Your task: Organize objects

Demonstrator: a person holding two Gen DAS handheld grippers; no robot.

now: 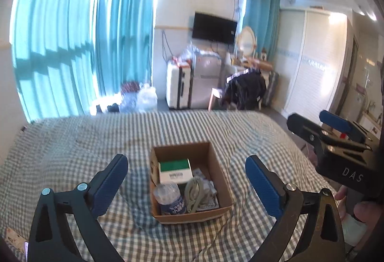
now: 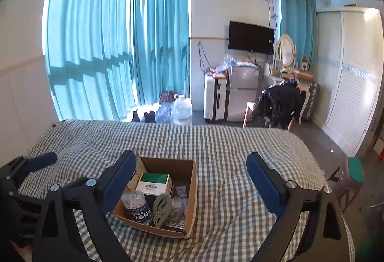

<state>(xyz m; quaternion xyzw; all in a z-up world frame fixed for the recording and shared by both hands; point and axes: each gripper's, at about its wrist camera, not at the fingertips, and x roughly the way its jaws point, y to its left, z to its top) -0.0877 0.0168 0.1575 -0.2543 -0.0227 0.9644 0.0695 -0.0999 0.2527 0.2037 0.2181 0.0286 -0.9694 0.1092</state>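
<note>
An open cardboard box (image 1: 217,167) sits on the checked bed, also in the right wrist view (image 2: 192,192). It holds a green-and-white carton (image 1: 175,168) (image 2: 153,181), a water bottle (image 1: 169,198) (image 2: 138,205), a grey coiled cable (image 1: 193,192) (image 2: 162,206) and small packets (image 2: 180,191). My left gripper (image 1: 186,180) is open and empty above the box, its jaws wide on either side. My right gripper (image 2: 192,180) is open and empty above the box's right part; it also shows at the right of the left wrist view (image 1: 319,127).
The checked bedspread (image 1: 72,142) (image 2: 228,142) covers the bed. Beyond its far edge stand blue curtains (image 2: 96,45), plastic bags (image 2: 177,108), a white suitcase (image 2: 213,98), a small fridge (image 2: 242,94), a chair with dark clothes (image 2: 278,103) and a wardrobe (image 2: 348,82). A stool (image 2: 352,175) stands right.
</note>
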